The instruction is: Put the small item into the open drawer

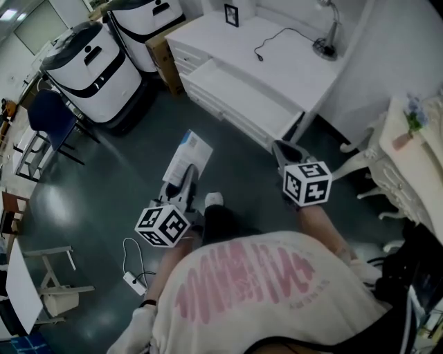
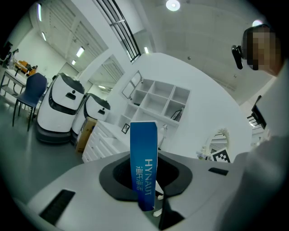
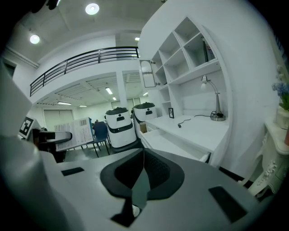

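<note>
**Blue box held short of the open drawer**

A dark floor fills most of the head view, with a white table standing against the far wall. Two rounded white machines are parked at its left end. A person in a pale printed shirt stands back from the table with a gripper in each hand. The open drawer juts out of the table front towards the person. A blue chair sits off to the left.

The left gripper is raised over the floor, its jaws pinching a slim blue box that stands upright between them. The box is well apart from the drawer. The right gripper points towards the drawer, its jaws pressed together with nothing between them.

On the tabletop stand a lamp and a small picture frame.
</note>
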The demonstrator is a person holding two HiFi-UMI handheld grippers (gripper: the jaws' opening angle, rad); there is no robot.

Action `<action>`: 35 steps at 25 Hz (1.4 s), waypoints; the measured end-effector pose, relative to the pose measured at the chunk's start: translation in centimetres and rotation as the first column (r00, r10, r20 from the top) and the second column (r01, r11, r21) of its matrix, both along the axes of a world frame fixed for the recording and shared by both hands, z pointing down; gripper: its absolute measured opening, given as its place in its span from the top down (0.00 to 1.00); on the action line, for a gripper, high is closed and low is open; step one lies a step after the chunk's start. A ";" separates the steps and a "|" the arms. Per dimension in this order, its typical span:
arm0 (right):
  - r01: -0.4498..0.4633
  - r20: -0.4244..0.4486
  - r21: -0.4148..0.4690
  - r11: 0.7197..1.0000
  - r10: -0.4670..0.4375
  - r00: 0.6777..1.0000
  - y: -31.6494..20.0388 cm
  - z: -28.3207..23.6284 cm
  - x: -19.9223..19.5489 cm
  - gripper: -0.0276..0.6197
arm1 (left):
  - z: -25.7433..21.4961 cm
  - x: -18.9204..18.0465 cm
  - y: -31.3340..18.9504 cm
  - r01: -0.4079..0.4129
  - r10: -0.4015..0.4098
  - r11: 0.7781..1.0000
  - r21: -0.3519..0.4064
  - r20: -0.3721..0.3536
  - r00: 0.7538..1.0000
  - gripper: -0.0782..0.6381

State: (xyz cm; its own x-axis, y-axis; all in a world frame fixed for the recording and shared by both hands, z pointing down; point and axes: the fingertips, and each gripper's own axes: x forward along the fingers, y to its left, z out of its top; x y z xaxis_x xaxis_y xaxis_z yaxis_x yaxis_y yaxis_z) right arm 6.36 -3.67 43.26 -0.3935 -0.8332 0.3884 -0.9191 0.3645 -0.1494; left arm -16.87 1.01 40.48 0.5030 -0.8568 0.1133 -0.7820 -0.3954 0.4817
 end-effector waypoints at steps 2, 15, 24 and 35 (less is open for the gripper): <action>-0.027 -0.003 -0.020 0.999 0.027 1.000 -1.4 0.7 0.3 0.92 | 0.5 0.1 -1.9 -0.024 0.024 1.000 -0.008 -0.005 1.000 0.76; -0.123 0.004 -0.029 0.992 0.123 0.992 -13.7 -0.4 -2.5 0.92 | -0.5 -1.6 -17.0 -0.158 0.158 0.987 -0.013 -0.009 0.987 0.76; -0.210 0.021 -0.031 0.977 0.211 0.977 -20.7 -1.4 -4.1 0.92 | -1.1 -2.4 -25.9 -0.271 0.271 0.962 -0.022 -0.002 0.963 0.76; -0.285 0.021 -0.002 0.959 0.285 0.958 -26.3 -1.9 -5.5 0.92 | -1.3 -3.5 -33.3 -0.353 0.353 0.936 -0.010 0.013 0.936 0.75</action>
State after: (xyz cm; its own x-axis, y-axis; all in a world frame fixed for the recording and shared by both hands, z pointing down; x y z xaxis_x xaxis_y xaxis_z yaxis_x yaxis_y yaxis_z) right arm 0.86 -29.96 41.34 -0.1478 -0.9124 0.3816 -0.9816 0.0882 -0.1691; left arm -20.37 -32.28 39.14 0.7709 -0.6238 0.1285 -0.5999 -0.6434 0.4756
